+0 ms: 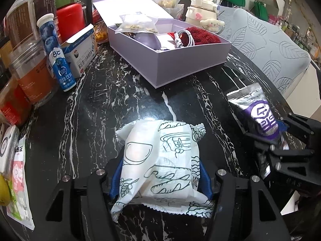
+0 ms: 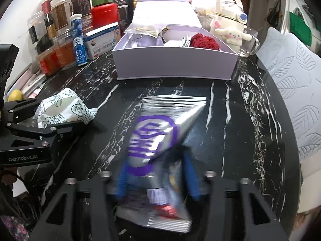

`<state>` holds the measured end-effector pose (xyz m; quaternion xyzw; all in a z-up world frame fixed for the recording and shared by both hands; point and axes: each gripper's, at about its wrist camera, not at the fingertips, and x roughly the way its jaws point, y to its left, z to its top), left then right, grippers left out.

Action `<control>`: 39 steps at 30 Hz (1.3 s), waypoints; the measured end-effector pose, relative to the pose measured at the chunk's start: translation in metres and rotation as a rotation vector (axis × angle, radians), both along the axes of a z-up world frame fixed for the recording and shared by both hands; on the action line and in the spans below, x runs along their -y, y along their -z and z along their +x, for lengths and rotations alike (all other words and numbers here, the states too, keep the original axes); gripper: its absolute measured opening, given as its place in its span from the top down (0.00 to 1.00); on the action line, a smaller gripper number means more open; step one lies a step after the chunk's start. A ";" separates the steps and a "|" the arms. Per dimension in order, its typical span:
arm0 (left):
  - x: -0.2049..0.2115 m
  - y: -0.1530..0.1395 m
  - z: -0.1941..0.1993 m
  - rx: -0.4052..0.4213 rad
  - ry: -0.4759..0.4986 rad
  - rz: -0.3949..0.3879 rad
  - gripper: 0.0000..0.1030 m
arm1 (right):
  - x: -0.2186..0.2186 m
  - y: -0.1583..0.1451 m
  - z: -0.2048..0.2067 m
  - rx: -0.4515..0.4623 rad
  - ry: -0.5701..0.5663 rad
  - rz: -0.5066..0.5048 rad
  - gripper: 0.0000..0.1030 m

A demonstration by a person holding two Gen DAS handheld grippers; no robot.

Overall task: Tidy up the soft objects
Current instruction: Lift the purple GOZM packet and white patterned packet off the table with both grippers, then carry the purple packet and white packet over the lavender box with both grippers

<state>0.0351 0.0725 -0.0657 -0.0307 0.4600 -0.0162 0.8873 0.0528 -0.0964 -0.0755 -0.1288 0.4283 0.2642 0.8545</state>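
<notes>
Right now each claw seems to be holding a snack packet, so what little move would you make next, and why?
Probably carry the white bread-print packet, clamped in the left gripper, forward toward the open lilac box. The box sits just ahead on the marble table and has soft things inside. The right gripper grips the silver-and-purple packet, which could follow.

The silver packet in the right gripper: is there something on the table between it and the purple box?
Nothing visible stands in the way. The silver packet is held in the right gripper, and only bare black marble table lies between it and the near wall of the purple box. The white packet stays off to the left.
</notes>
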 end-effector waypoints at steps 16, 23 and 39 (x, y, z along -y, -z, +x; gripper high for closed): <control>-0.006 -0.014 -0.007 0.040 -0.032 -0.049 0.44 | 0.009 -0.012 -0.004 -0.022 -0.014 0.104 0.73; -0.004 -0.030 -0.011 0.083 -0.034 -0.038 0.44 | 0.011 -0.023 -0.012 0.006 -0.038 0.127 0.76; 0.004 -0.072 -0.018 0.187 -0.025 -0.020 0.44 | 0.017 -0.062 -0.020 0.097 -0.063 0.195 0.77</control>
